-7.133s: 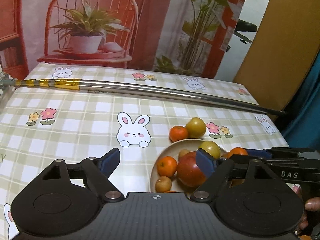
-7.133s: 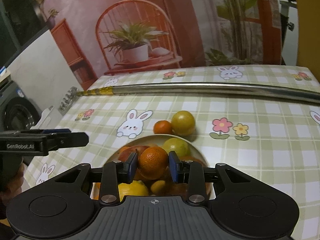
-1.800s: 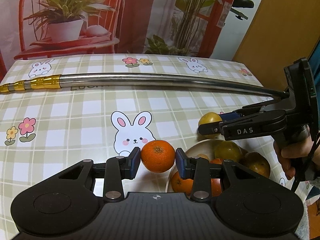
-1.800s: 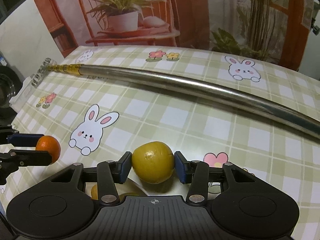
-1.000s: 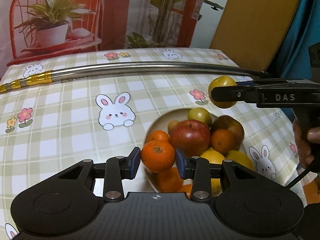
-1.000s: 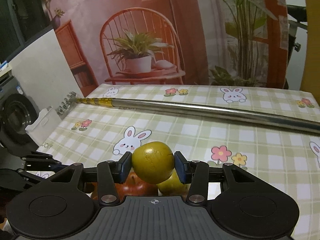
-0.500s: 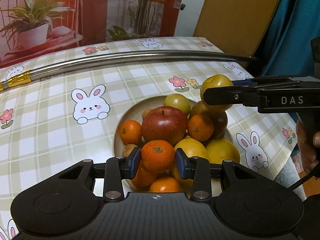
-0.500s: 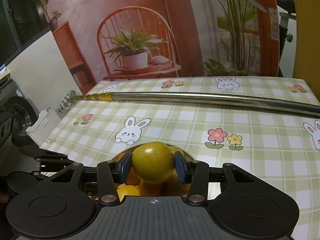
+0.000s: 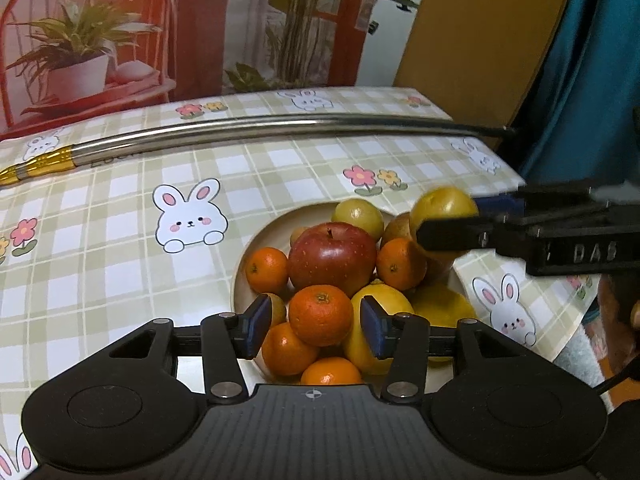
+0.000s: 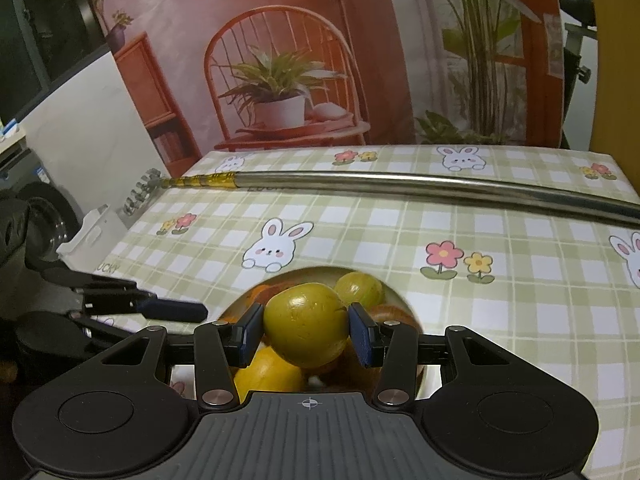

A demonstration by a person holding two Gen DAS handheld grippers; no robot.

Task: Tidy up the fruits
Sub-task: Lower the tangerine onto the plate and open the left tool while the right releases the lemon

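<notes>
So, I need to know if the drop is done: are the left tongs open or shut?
Open. The left tongs show a gap either side of the orange, which rests on the pile.

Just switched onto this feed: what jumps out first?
A plate heaped with fruit near the table's front edge, a big red apple in the middle. The left gripper stands open around an orange on the pile; the right gripper holds a yellow-green fruit over it.

Long steel pole [image 9: 280,126] across bunny-print checked tablecloth [image 9: 100,240].
</notes>
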